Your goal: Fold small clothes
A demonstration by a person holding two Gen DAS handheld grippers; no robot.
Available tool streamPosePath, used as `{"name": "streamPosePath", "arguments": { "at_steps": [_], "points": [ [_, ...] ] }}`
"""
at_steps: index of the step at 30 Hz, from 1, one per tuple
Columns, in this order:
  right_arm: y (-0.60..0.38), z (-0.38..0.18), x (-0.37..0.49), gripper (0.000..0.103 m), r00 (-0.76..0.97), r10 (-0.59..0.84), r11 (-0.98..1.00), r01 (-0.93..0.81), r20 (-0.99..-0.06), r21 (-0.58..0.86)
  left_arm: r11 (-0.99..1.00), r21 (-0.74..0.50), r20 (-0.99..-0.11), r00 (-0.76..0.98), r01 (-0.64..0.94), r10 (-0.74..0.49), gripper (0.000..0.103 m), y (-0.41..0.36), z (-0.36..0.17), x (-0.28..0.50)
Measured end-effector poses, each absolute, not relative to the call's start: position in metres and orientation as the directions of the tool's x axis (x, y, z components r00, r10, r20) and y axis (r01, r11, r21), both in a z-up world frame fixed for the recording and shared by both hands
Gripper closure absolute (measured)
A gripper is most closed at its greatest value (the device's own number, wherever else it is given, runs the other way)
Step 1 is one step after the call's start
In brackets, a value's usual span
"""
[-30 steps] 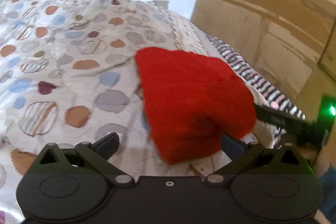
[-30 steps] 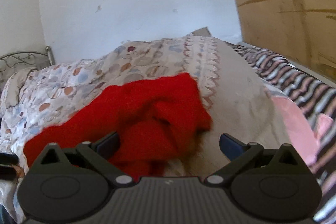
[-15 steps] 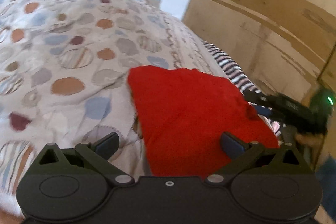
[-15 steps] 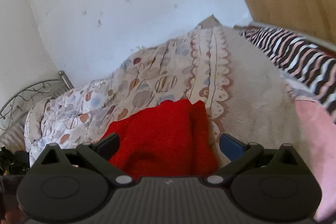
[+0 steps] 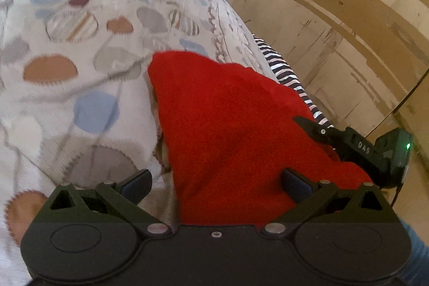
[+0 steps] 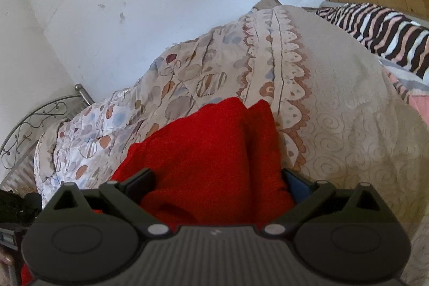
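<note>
Left wrist view: from left to right, the dotted quilt point(image 5: 80, 50) covers the bed, the red garment point(image 5: 230, 130) lies on it in the centre, a striped cloth point(image 5: 289, 77) runs along the far side, and a wooden panel point(image 5: 335, 31) stands at the right. The left gripper point(image 5: 215, 181) is spread wide. Its left finger sits over the quilt; its right finger sits over the red fabric. No cloth is pinched between them. The right gripper point(image 5: 348, 144) enters at the right edge of this view, at the garment's right side.

Right wrist view: a metal bed frame point(image 6: 32, 122) shows at the far left, then the quilt, then the garment point(image 6: 209, 157), then a plain beige cover point(image 6: 348, 111). The right gripper point(image 6: 218, 182) is also spread, with red fabric bunched in the gap between the fingers. The fingers are not closed on it, so the garment is judged released, not grasped.

Progress, as a judgement: the garment presents a roughly compact shape with one visible lengthwise ridge, which suggests at least one fold is laid. The surface is uneven and the edges are not squared. Remaining work is likely one more fold or a flattening pass. No other garments awaiting folding can be confirmed.
</note>
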State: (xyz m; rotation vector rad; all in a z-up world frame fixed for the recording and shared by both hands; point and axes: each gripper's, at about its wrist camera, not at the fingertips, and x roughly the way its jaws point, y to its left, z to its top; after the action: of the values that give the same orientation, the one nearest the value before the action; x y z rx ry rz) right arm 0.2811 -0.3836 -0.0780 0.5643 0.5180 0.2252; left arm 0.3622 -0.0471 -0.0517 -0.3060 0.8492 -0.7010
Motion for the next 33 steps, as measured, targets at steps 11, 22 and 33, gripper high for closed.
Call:
{"name": "streamPosePath", "arguments": {
  "at_steps": [11,22,33],
  "points": [
    [-0.372,-0.066,0.278,0.026,0.840,0.335,0.851,-0.074,-0.428,0.520,0.745,-0.461,-0.629,0.415,0.481,-0.657,0.003,-0.060,-0.048,0.374],
    [-0.341,-0.018,0.270,0.063,0.872,0.305,0.904,-0.139,-0.383,0.403,0.720,-0.587,-0.605,0.390,0.371,-0.694,0.063,-0.043,-0.029,0.384],
    [-0.304,0.025,0.305,0.068,0.885,0.385,0.847,-0.226,-0.262,0.482,0.803,-0.505,-0.570,0.577,0.316,-0.585,0.070,-0.006,0.042,0.393]
  ]
}}
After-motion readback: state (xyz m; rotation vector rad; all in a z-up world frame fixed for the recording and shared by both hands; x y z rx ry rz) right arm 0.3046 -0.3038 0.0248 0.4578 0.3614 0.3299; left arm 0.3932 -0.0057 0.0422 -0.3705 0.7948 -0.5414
